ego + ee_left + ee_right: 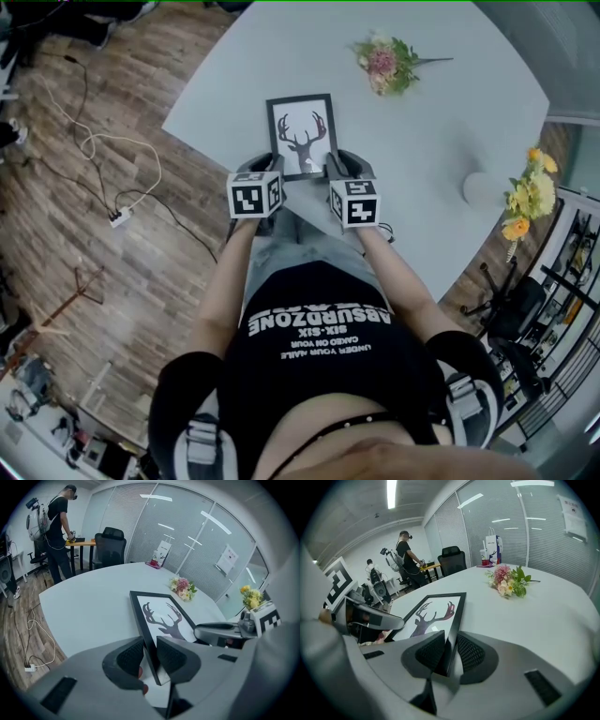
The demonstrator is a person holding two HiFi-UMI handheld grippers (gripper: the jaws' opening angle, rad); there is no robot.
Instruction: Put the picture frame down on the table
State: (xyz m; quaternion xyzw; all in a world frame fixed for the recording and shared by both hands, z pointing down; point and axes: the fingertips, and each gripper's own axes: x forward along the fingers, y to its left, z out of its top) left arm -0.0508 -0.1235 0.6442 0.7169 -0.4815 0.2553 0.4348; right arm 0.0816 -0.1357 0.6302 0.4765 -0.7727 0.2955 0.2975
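Observation:
A black picture frame (302,136) with a deer-head print is held over the near edge of the pale grey table (450,112). My left gripper (265,167) is shut on the frame's left side; its ribbed pads (130,657) pinch the black edge (145,634). The right gripper (336,167) is shut on the frame's right side, pads (469,652) closed on the edge (457,620). Each gripper appears in the other's view, across the deer print (166,620) (429,613). The frame looks tilted, its far end low toward the tabletop.
A flower bouquet (386,64) lies on the table beyond the frame. A vase of yellow flowers (527,199) stands at the table's right. A cable (103,150) lies on the wood floor at left. A person (58,531) stands at a far desk beside an office chair (110,545).

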